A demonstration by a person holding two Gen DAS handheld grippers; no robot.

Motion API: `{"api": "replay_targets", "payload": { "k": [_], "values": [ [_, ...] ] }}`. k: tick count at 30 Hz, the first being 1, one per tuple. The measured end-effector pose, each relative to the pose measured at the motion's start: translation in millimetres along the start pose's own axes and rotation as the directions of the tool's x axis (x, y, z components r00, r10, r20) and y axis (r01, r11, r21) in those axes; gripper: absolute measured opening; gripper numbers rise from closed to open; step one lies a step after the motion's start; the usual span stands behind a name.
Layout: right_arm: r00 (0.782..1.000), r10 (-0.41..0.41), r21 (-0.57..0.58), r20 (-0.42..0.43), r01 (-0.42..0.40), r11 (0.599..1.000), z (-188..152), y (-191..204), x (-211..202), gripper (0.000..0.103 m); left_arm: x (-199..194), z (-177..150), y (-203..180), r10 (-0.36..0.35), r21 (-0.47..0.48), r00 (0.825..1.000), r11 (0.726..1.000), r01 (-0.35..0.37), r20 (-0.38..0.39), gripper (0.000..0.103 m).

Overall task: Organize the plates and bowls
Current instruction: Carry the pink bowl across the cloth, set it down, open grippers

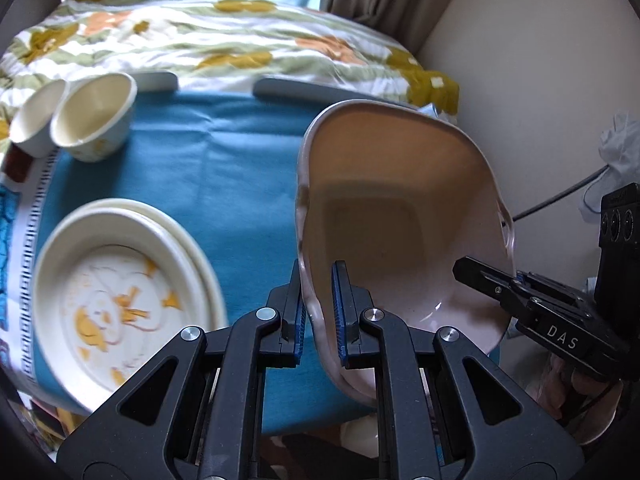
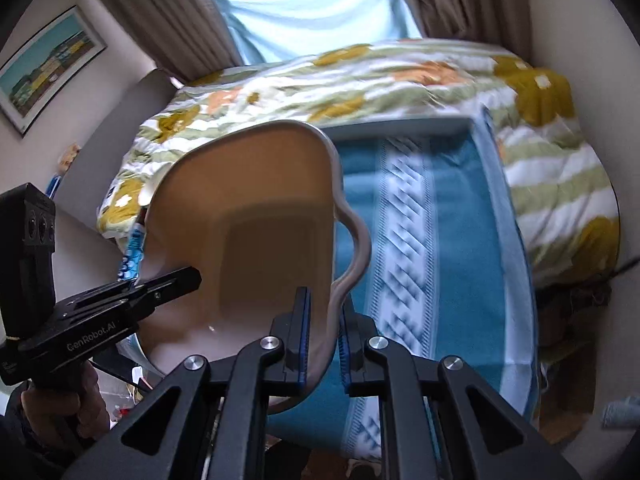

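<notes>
A pink square dish with a wavy rim [image 1: 400, 184] is held tilted in the air above the blue cloth, between both grippers. My left gripper [image 1: 318, 312] is shut on its left rim. My right gripper [image 2: 324, 340] is shut on the opposite rim of the dish [image 2: 260, 216]; it also shows in the left wrist view [image 1: 486, 280], and the left gripper shows in the right wrist view [image 2: 176, 280]. A stack of cream plates [image 1: 120, 304] with an orange print lies at the left on the cloth. Two cream bowls [image 1: 94, 120] stand at the far left.
The table [image 1: 224, 168] carries a blue cloth with a white patterned border [image 2: 404, 240]. A bed with a floral quilt [image 1: 224, 40] lies behind it. Curtains and a wall stand beyond. A cable [image 1: 560, 196] runs at the right.
</notes>
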State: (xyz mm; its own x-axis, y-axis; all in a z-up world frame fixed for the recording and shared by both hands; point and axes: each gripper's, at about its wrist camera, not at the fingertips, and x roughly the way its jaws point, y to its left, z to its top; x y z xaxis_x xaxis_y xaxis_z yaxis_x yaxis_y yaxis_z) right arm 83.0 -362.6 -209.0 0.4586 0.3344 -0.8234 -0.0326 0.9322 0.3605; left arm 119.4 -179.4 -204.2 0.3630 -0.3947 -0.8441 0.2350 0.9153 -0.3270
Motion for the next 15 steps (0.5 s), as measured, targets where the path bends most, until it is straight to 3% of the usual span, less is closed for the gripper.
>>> {"api": "replay_targets", "payload": {
  "k": [6, 15],
  "values": [
    [0.998, -0.039, 0.042, -0.040, 0.040, 0.998, -8, -41, 17, 0.012, 49, -9, -21, 0.012, 0.016, 0.998, 1.000, -0.011, -0.056, 0.010],
    [0.996, -0.061, 0.004, -0.061, 0.061, 0.998, -20, -58, 44, 0.012, 84, -19, -20, 0.040, 0.004, 0.995, 0.999, -0.040, -0.091, 0.010]
  ]
}}
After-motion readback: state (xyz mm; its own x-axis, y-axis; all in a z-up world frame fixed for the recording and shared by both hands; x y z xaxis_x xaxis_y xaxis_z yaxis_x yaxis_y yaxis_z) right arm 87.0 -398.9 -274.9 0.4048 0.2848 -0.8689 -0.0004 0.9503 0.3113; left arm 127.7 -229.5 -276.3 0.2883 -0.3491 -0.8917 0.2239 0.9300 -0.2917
